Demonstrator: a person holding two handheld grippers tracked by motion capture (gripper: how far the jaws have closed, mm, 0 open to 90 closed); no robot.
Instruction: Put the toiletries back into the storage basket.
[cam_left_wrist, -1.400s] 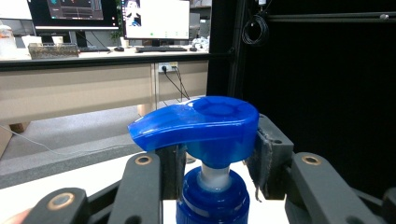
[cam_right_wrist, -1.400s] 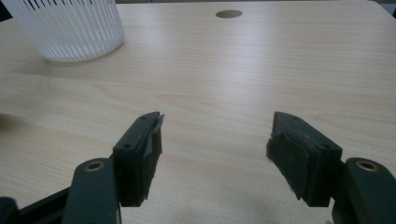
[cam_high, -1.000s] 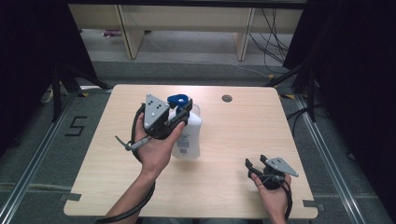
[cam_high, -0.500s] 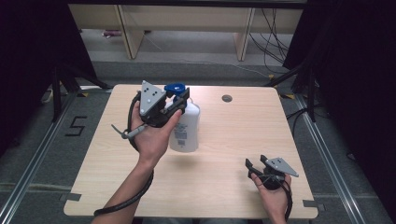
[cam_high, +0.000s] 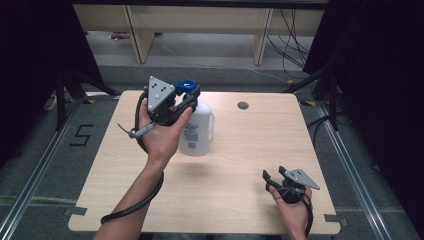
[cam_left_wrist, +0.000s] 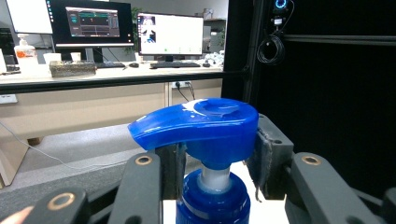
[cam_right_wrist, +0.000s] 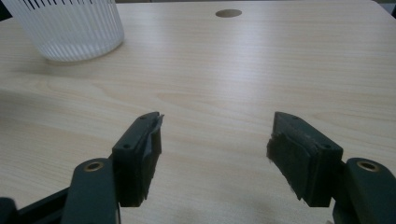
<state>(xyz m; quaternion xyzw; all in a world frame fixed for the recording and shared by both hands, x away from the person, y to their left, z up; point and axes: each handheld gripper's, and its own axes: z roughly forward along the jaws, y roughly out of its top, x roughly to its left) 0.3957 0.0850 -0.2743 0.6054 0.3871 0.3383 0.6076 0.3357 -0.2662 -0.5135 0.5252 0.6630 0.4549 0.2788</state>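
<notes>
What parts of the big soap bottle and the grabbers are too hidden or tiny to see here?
- Pump bottle label: high view, print too small to read, partly behind the left hand.
- Left gripper: left gripper view, the blue pump head hides where the pads meet the neck.
- Bottle in right gripper view: cut off by the top edge, just its ribbed base.
- Right gripper: jaws apart, holding nothing.

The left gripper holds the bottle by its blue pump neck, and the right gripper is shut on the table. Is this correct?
Not quite. The right gripper is open, its jaws apart over the bare table, as the right gripper view shows. The left gripper does hold the bottle by its blue pump neck.
</notes>
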